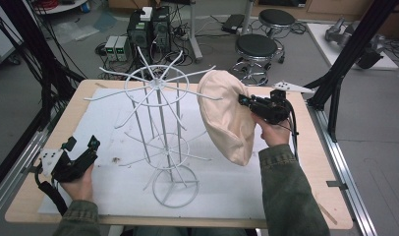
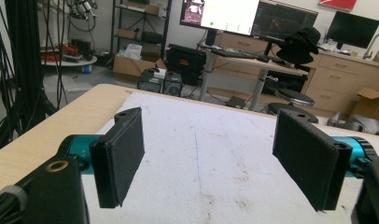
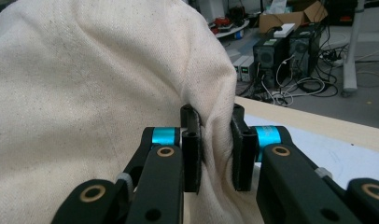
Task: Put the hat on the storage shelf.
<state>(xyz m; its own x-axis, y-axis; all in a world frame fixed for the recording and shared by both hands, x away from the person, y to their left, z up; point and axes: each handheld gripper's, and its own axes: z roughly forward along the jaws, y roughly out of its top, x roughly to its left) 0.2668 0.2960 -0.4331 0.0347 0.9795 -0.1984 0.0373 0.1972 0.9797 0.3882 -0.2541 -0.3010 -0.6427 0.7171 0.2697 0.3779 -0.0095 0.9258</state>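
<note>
Resting low at the left of the high view, left gripper (image 1: 82,147) in a hand near the table's left edge, jaws spread wide with nothing between them, black pads (image 2: 120,156) held over the white foam mat (image 2: 206,154). Standing at centre on that mat, a white wire rack with a round ring base and thin prongs fanning out at the top (image 1: 158,83), upright and bare. Hanging just right of the rack, a cream cotton cap, soft and rounded (image 1: 227,118), lifted clear of the light wooden table (image 1: 315,162), its upper edge close beside one prong tip; touching or not, hard to tell. Pinching a fold of the cap's cloth, right gripper (image 1: 242,101), jaws pressed nearly together, fabric bunched between the pads (image 3: 193,154). Likely light, limp and quick to sag or swing, not slippery, not fragile. Best taken by a thick fold near the rim, so the open crown can drop over a prong.
</note>
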